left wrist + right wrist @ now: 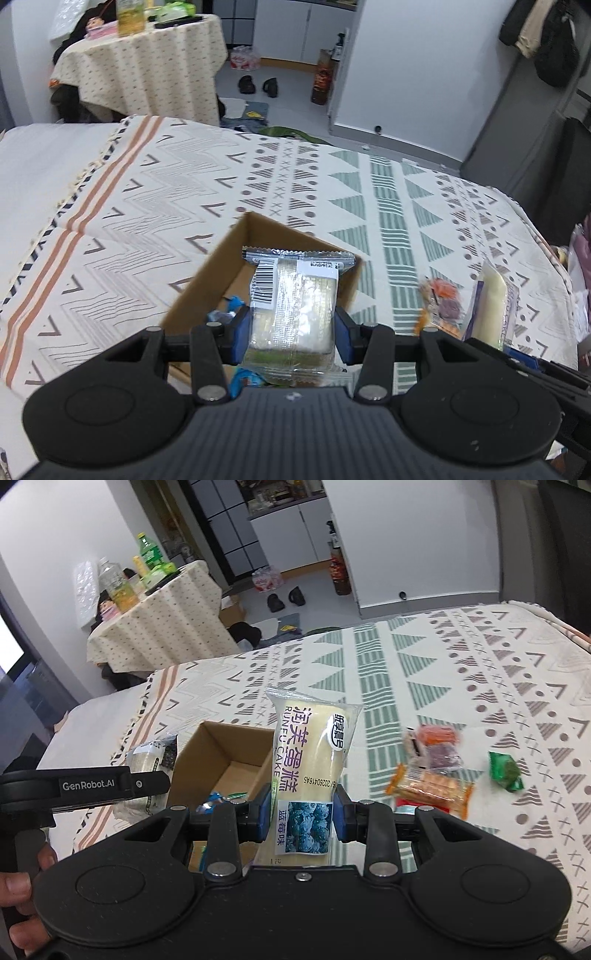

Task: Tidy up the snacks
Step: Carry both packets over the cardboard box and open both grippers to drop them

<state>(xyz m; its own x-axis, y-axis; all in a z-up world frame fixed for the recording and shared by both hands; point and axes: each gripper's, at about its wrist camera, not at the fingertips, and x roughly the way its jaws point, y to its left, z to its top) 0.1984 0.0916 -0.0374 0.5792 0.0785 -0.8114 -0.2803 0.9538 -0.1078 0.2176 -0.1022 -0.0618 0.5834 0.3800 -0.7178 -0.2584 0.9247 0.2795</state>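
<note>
Left-wrist view first: I see my left claw [293, 334] pinching a clear-wrapped snack pack [295, 306] with a barcode label between its blue pads, held above the open cardboard box [207, 280] that sits on the patterned bedspread [147, 206], with a few small wrappers lying inside. From the right wrist, my right claw [300, 814] grips a blueberry cake packet [306, 753] upright just beside the box's right wall [221, 753], while loose snacks [432, 786] and a green candy [505, 771] lie on the bedspread to the right.
</note>
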